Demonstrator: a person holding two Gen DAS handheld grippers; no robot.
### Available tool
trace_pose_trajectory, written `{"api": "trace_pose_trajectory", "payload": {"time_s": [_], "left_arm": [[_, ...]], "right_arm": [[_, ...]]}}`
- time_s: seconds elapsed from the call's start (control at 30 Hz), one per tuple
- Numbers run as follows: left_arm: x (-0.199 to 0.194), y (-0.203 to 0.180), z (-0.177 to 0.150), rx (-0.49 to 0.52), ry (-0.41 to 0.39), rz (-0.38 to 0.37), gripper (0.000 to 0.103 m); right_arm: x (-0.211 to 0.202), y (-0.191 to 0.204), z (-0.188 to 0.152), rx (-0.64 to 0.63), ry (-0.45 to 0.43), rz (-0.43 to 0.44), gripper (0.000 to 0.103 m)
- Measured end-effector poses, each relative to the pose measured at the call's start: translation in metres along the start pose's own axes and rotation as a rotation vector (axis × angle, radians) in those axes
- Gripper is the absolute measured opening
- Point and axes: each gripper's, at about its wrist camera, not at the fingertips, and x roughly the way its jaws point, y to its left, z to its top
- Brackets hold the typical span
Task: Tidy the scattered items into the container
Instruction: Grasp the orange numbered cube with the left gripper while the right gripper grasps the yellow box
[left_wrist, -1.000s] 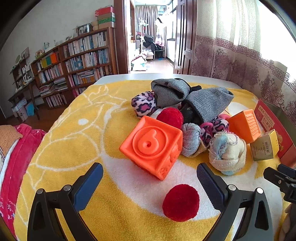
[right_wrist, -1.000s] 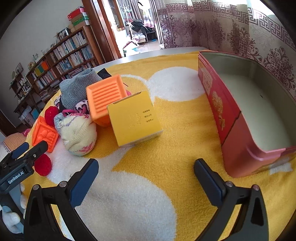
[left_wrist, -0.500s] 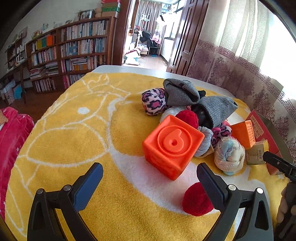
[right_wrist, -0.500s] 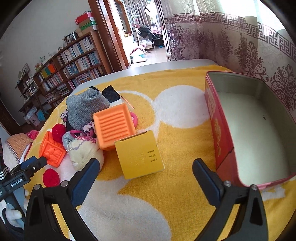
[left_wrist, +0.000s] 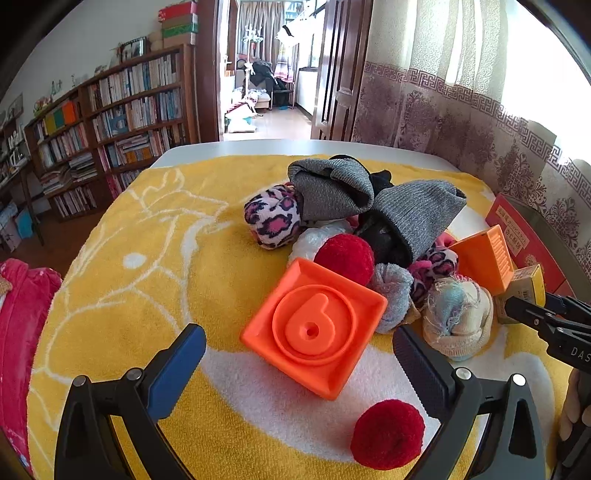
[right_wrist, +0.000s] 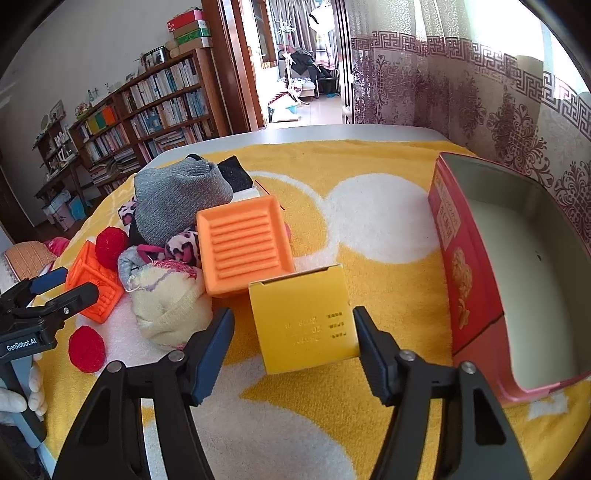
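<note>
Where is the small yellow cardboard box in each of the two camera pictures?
Left wrist view: yellow cardboard box at the far right edge, behind the other gripper's finger, beside the ribbed orange block.
Right wrist view: yellow cardboard box low in the centre, between the closing fingers.
Shared landmark: the ribbed orange block.

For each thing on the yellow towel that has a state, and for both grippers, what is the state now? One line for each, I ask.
Red tin: open, empty, no lid on it.
Yellow carton: closed, lying on the towel between the right jaws.
Right gripper: closing around the carton, left pad not yet on it.
Left gripper: open, at the orange number block.
Grey socks: loose, heaped.
Cream sock: rolled into a ball.
</note>
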Motion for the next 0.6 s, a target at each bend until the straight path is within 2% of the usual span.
{"api": "trace_pose_trajectory", "payload": {"time_s": [0.1, 0.2, 0.23, 0.3, 0.6], "left_arm": [[0.011, 0.006, -0.002, -0.024, 0.032, -0.022, 0.102], [0.009, 0.007, -0.001, -0.024, 0.018, -0.032, 0.099], [0.009, 0.007, 0.000, -0.019, 0.011, -0.034, 0.091], [0.010, 0.006, -0.001, -0.018, 0.017, -0.070, 0.066], [-0.006, 0.016, -0.005, -0.064, -0.056, -0.074, 0.065]], "right_arm": [[0.002, 0.003, -0.003, -0.011, -0.006, -0.019, 0.063], [0.000, 0.004, -0.005, -0.010, -0.015, -0.024, 0.062], [-0.001, 0.005, -0.005, -0.009, -0.020, -0.027, 0.060], [-0.003, 0.003, -0.005, 0.001, -0.025, -0.032, 0.054], [-0.017, 0.005, -0.007, 0.006, -0.082, 0.002, 0.047]]}}
